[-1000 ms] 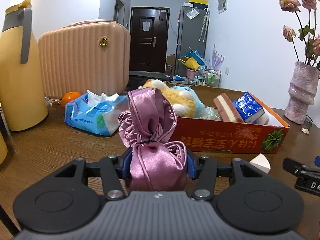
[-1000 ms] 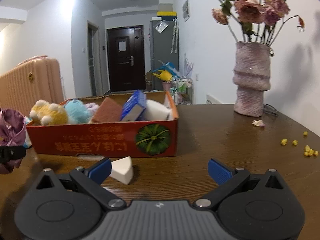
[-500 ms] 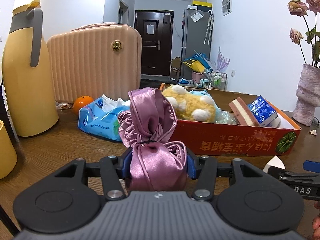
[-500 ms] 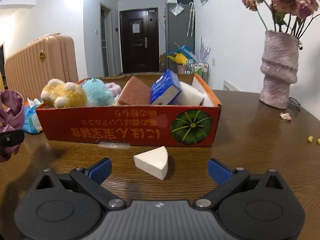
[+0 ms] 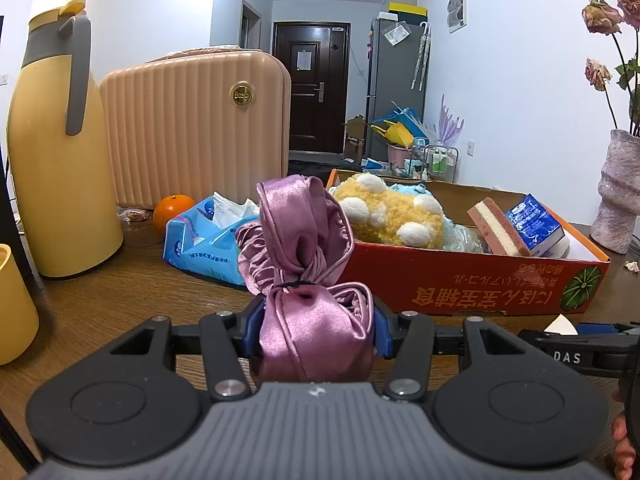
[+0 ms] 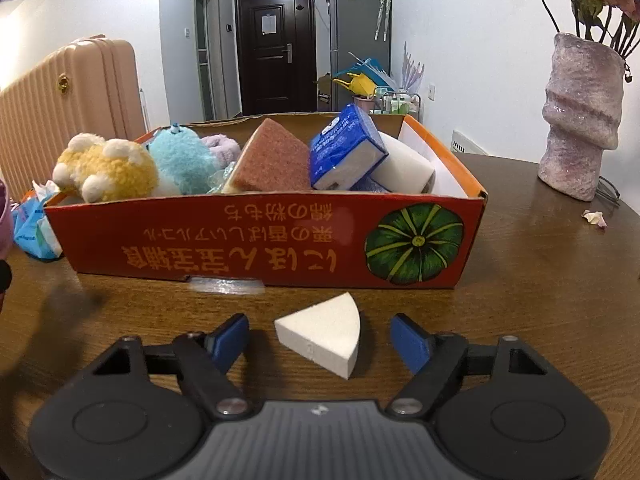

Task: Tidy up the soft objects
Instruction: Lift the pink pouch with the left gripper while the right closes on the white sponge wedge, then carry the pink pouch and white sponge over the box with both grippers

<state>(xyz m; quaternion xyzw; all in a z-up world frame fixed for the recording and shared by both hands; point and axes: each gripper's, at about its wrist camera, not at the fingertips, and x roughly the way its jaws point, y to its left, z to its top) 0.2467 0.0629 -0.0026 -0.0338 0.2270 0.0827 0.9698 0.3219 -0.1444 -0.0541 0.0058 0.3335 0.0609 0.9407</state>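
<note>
My left gripper [image 5: 316, 330] is shut on a purple satin scrunchie [image 5: 298, 240] and holds it above the wooden table, left of the red cardboard box [image 5: 460, 280]. The box [image 6: 260, 236] holds a yellow plush [image 6: 106, 170], a blue plush [image 6: 180, 160], a brown sponge [image 6: 272, 160], a blue tissue pack [image 6: 344, 148] and a white sponge [image 6: 404, 170]. My right gripper [image 6: 320, 340] is open, its jaws on either side of a white wedge sponge [image 6: 324, 332] that lies on the table in front of the box. The wedge also shows in the left wrist view [image 5: 562, 326].
A yellow thermos jug [image 5: 56, 152], a pink ribbed suitcase [image 5: 192, 124], an orange [image 5: 172, 210] and a blue wipes pack [image 5: 212, 240] stand left of the box. A pink vase with dried flowers [image 6: 580, 116] stands at the right. A yellow cup [image 5: 14, 304] is at the far left.
My right gripper has moved forward and down until its open jaws flank the white wedge sponge. My left gripper, still holding the scrunchie, has shifted left and turned a little.
</note>
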